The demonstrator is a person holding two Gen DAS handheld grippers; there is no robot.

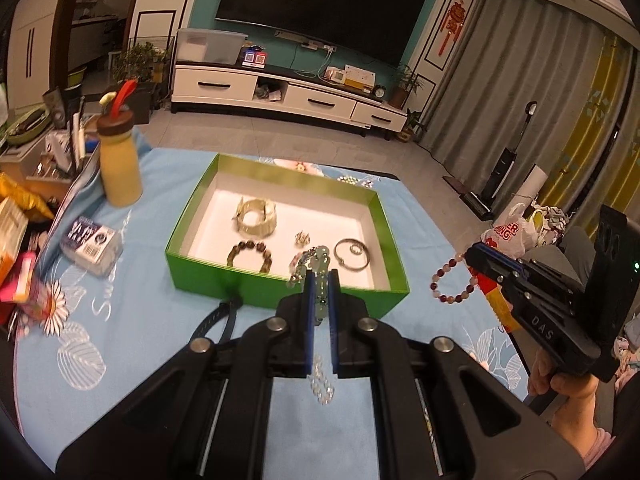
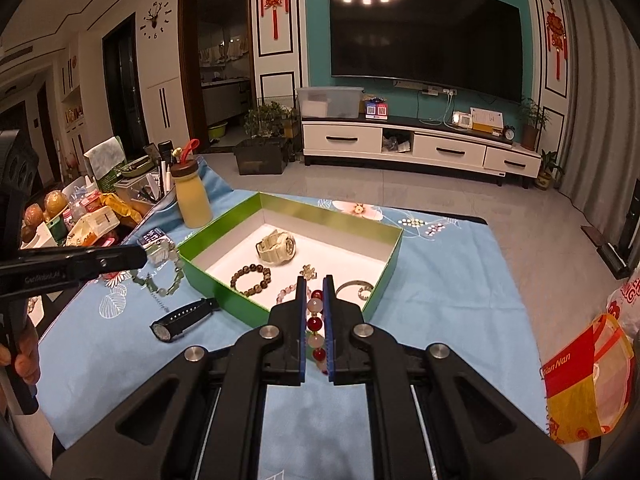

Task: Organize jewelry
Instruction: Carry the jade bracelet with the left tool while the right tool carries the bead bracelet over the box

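Between the right gripper's (image 2: pixel 313 322) closed fingers hangs a red bead bracelet (image 2: pixel 315 325); the left gripper (image 1: pixel 320 307) clamps a green bead strand (image 1: pixel 319 270). Both hover beside the green box (image 1: pixel 280 296). Light, floppy, slippery: grip across beads.

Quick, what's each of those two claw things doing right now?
Left gripper: closed on a green bead bracelet.
Right gripper: closed on a red-and-pink bead bracelet.

Left tool (image 1: pixel 320 280) and right tool (image 2: pixel 312 284) both clamped, held aloft.
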